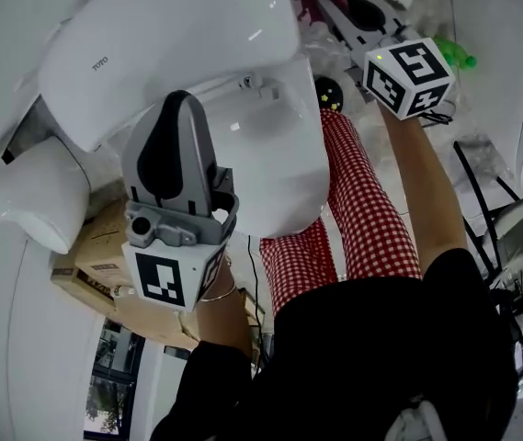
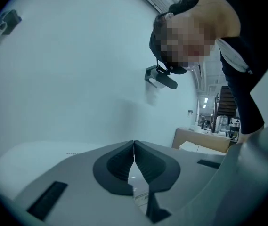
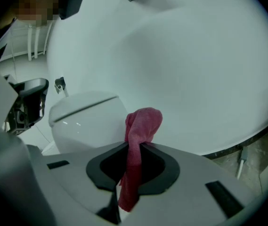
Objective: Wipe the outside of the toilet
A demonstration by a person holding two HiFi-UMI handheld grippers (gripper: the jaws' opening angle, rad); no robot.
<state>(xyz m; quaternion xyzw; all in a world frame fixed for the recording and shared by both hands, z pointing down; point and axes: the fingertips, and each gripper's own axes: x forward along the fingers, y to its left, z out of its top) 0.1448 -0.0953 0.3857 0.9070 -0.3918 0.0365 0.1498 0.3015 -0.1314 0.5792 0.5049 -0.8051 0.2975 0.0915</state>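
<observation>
Far left: spare white toilet (image 1: 36, 191) with a cardboard box (image 1: 96, 255) beside it, neither involved

Left gripper (image 2: 134, 147): jaws pressed together, nothing between them. It's held over the near side of the toilet (image 1: 270, 154) being cleaned, which sits mid-frame in the head view with its lid (image 1: 151, 44) at upper left. My read: this is the idle hand, closed so it can't snag, maybe there to steady against the bowl. Can't tell if it touches the porcelain

Checked trousers (image 1: 362, 219) are just right of the bowl, so the person stands tight against it and leans over

Right gripper (image 3: 138, 149): pinching a pink cloth (image 3: 143, 121) mid-length, 1 bunched end poking past the jaws, the tail hanging back. Sensible grip: the bunch works as the wiping pad and keeps the jaws off the glaze. In the head view it's up at the far side of the toilet, cloth near the top edge, and no contact with the shell is visible

Judgement: the wipe isn't on yet. The next move needs the bunch pressed onto the outer wall. Risk: the pinch is narrow, so the cloth could drag out under pressure

Far right: 1 more white toilet (image 1: 509, 62)
</observation>
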